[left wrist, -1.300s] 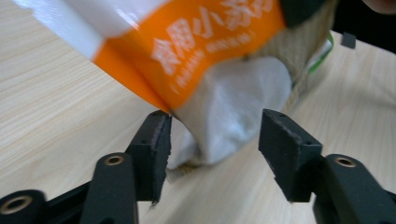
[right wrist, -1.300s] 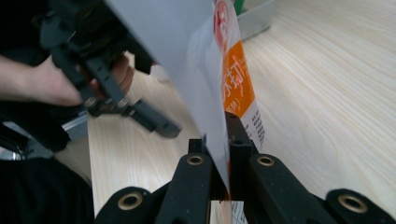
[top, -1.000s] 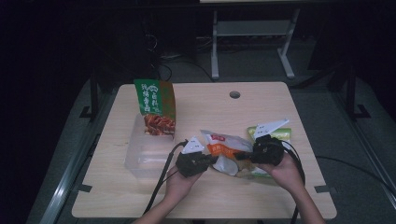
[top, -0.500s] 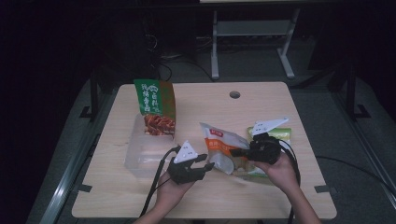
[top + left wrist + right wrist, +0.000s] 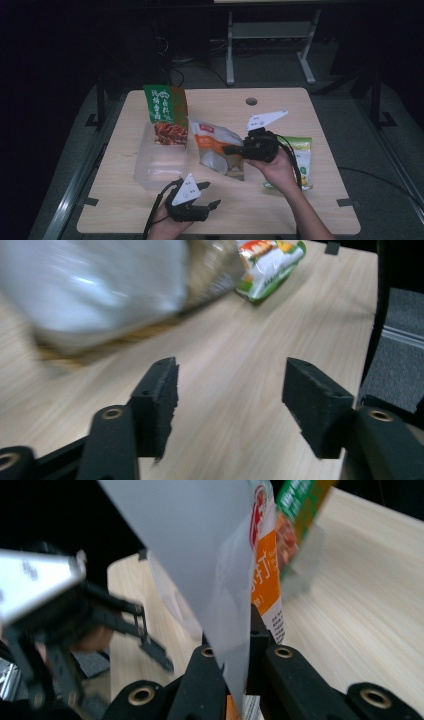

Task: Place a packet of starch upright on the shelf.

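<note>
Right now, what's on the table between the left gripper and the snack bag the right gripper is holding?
Only bare wood. In the high view the left gripper sits open near the table's front edge, and the stretch up to the white and orange snack bag carries nothing; the left gripper view agrees.

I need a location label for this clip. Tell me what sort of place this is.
Probably a lab or recording studio, not a home: a pale wooden table with a cable hole stands in a dark room, black cables lie on the floor behind it, and a grey metal frame stand rises beyond.
</note>
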{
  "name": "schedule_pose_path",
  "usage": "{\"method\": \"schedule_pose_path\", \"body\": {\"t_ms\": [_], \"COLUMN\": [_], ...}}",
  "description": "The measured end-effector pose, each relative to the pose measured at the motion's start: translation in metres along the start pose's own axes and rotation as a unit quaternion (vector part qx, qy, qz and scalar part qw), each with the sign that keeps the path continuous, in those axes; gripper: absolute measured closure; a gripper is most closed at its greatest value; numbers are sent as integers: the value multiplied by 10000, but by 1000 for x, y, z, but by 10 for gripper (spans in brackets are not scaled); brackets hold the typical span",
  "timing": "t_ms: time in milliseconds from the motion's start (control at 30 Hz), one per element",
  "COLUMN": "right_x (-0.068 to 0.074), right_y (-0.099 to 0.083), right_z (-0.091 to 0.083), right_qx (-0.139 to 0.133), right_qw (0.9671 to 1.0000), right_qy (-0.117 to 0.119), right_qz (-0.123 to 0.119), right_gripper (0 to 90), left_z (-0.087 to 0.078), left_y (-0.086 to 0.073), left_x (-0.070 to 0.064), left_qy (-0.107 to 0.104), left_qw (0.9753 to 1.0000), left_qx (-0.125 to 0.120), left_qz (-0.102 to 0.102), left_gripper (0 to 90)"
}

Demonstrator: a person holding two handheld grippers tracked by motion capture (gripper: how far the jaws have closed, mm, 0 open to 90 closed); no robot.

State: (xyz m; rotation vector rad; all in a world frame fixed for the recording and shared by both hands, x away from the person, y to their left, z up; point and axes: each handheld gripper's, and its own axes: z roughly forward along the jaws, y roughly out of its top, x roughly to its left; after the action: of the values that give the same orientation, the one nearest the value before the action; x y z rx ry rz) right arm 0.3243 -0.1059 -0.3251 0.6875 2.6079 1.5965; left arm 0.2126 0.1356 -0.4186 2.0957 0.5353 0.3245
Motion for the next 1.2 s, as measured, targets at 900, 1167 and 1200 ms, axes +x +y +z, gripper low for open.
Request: {"method": "schedule_pose_path", "body": {"t_ms": [900, 1167, 1200], "right_x": [32, 33, 33], "right_y": [79, 73, 71], "right_z": [130, 154, 157], "right_qx": [24, 100, 68], "right_qw": [9927, 9894, 9892], "right_qy": [1065, 1320, 1330], "right_qz": [-563, -604, -616], "right_gripper": [900, 900, 900], "left_z": [-3, -1, -1], "left_y": [-16, -17, -17], "left_x": [-4, -5, -6], "left_qy": [-211, -248, -256], "left_qw": [9998, 9996, 9996], "left_qx": [-55, -82, -76], "left_qz": [-39, -95, -102], "left_gripper": [320, 319, 318]}}
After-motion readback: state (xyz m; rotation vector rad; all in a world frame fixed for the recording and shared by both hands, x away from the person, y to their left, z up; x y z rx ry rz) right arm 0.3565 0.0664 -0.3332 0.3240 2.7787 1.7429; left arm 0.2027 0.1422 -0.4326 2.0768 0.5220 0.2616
